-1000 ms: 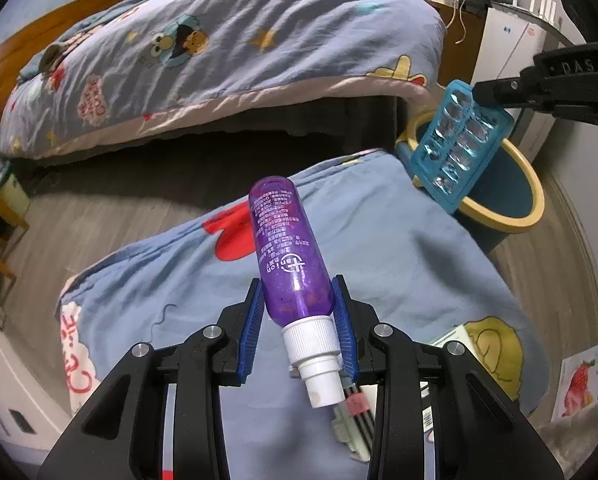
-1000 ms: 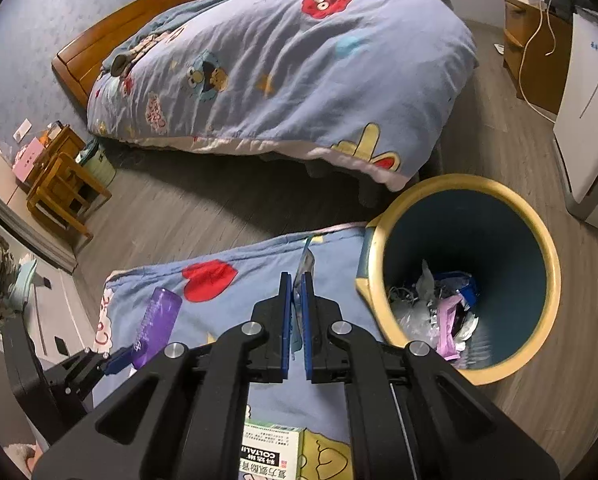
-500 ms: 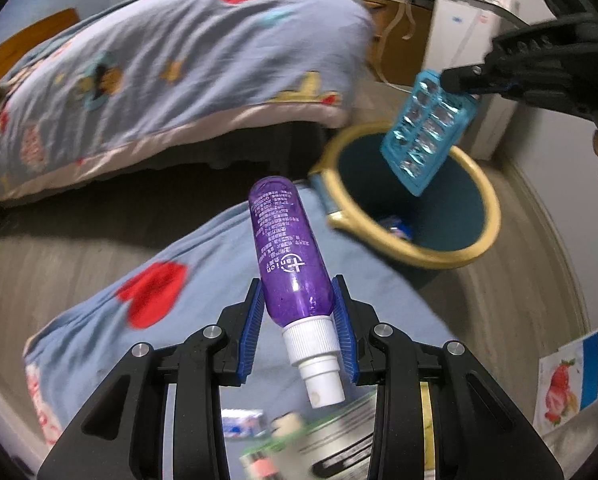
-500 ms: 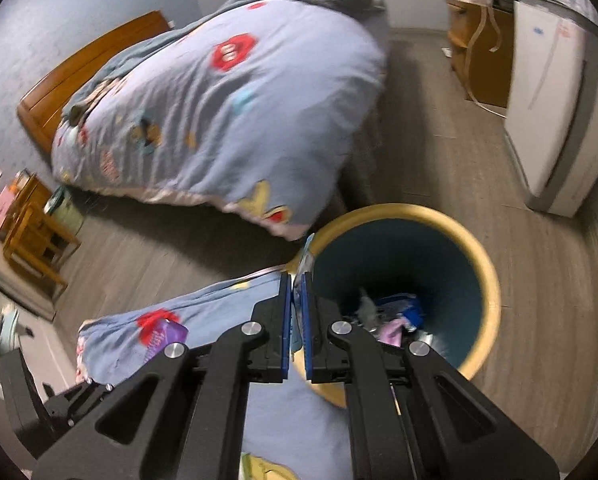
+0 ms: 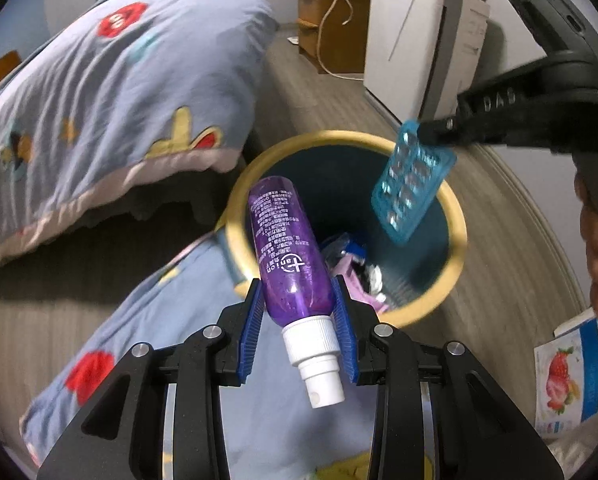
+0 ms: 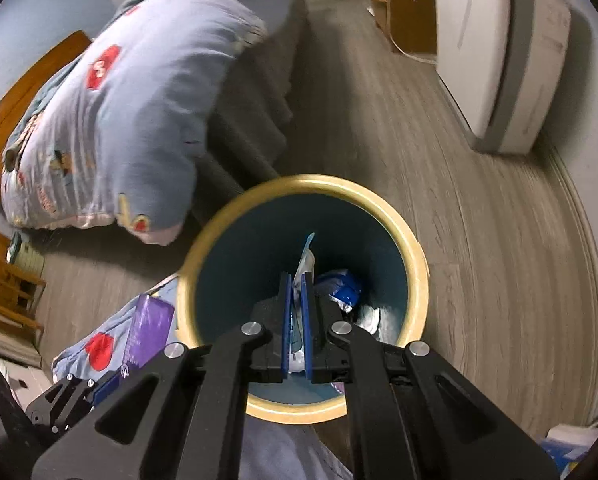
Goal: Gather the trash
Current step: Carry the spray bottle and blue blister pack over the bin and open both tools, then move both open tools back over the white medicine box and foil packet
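the right hand-held gripper (image 6: 295, 292) pinches a blister pack (image 5: 413, 182), seemingly above the bin (image 6: 413, 240).

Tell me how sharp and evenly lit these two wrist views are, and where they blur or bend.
Left wrist view: the purple bottle and blister pack are crisp, the bed quilt smears with motion blur. Right wrist view: the bin rim and floor are streaked. Both views bend straight lines with fisheye curvature and darken at the corners.
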`<state>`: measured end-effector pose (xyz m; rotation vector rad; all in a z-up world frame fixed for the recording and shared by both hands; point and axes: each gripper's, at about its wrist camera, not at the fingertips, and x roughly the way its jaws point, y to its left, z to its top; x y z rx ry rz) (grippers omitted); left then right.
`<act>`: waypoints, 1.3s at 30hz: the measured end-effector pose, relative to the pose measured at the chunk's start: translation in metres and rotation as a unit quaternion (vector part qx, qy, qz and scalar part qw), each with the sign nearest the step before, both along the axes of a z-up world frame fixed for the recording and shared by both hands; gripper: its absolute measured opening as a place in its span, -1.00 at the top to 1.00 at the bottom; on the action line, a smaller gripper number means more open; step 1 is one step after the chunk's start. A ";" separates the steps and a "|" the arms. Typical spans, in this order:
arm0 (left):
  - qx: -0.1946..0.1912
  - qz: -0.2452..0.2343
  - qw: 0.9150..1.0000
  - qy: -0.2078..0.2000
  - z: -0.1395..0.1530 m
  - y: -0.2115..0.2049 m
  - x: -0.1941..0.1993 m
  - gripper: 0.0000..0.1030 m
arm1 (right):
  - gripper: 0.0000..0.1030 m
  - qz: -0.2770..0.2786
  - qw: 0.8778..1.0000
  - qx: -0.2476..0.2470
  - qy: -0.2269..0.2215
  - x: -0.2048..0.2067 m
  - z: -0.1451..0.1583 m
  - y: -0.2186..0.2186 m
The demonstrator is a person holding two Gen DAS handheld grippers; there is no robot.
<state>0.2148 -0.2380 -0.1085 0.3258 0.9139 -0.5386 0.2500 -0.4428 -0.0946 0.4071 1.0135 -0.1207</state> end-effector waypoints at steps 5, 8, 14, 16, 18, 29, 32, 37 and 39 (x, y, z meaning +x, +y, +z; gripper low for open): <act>0.002 -0.008 1.000 -0.007 -0.004 -0.020 0.014 0.30 | 0.91 -0.015 1.000 0.004 0.005 0.001 -0.007 -0.008; 0.001 -0.009 1.000 -0.016 -0.004 -0.027 0.018 0.30 | 0.91 -0.028 1.000 0.012 0.003 0.002 -0.008 -0.012; -0.004 -0.006 0.999 -0.036 0.000 -0.029 0.027 -0.01 | 0.88 -0.039 0.999 0.018 0.006 0.003 -0.011 -0.018; -0.005 -0.003 0.999 -0.033 -0.001 -0.026 0.029 -0.02 | 0.82 -0.039 0.999 0.016 0.008 0.003 -0.012 -0.018; -0.006 0.002 0.999 -0.032 -0.002 -0.022 0.029 -0.04 | 0.54 -0.041 0.999 0.017 0.007 0.003 -0.012 -0.019; -0.005 0.031 0.999 -0.033 0.001 0.013 0.010 -0.62 | -0.71 -0.027 0.999 -0.011 -0.017 -0.006 0.006 -0.003; -0.006 0.048 0.998 -0.034 0.005 0.027 0.001 -0.71 | -0.80 -0.020 0.999 -0.020 -0.018 -0.009 0.011 0.004; -0.011 0.074 0.997 -0.029 0.016 0.059 -0.019 -0.73 | -0.84 -0.012 0.999 -0.026 -0.021 -0.017 0.018 0.014; -0.011 0.088 0.996 -0.032 0.022 0.078 -0.031 -0.73 | -0.85 -0.008 0.999 -0.026 -0.025 -0.022 0.023 0.020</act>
